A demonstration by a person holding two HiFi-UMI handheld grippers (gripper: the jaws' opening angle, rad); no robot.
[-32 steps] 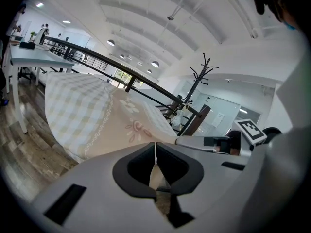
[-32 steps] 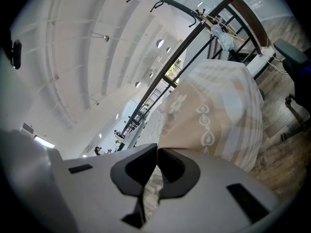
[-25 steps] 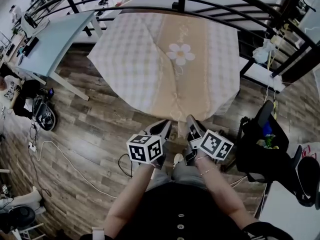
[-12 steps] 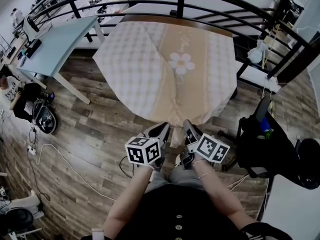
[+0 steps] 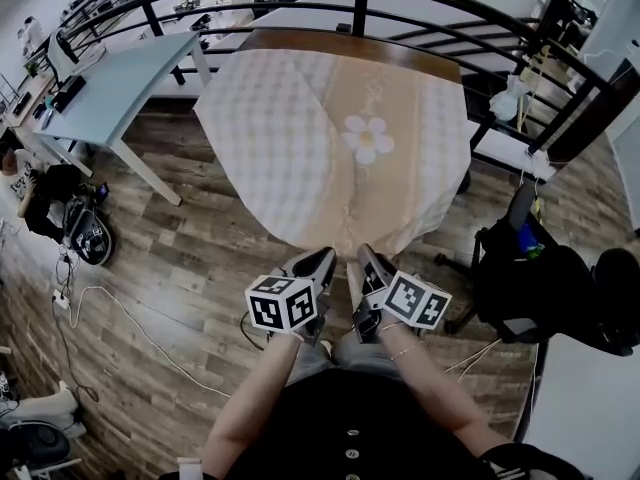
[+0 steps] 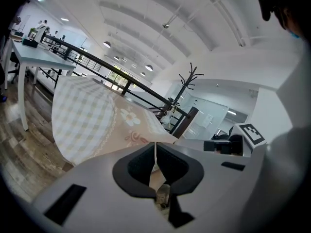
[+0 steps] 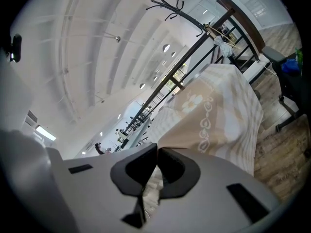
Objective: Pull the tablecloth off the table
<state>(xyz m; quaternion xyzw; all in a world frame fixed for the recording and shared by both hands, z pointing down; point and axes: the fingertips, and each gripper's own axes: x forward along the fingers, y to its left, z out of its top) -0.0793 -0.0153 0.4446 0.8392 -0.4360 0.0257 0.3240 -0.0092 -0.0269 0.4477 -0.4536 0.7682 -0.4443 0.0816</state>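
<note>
Tablecloth (image 5: 290,138) position and grip? (Supervisor)

Operator: It covers most of the bench (image 5: 310,40); only the far wooden edge shows bare. The near hem reaches off the bench toward me. My left gripper (image 5: 325,260) and right gripper (image 5: 364,260) sit side by side, jaws of each closed tight on that hem.

Supervisor: Procedure?

Operator: I would draw both grippers back level, at equal pace, jaws clamped throughout, so the cloth slides evenly without snagging a corner.

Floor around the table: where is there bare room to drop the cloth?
The bare wood floor left of the tablecloth, bordered by the blue table and the black bag, is free. The right side is crowded by the black chair and railing.
</note>
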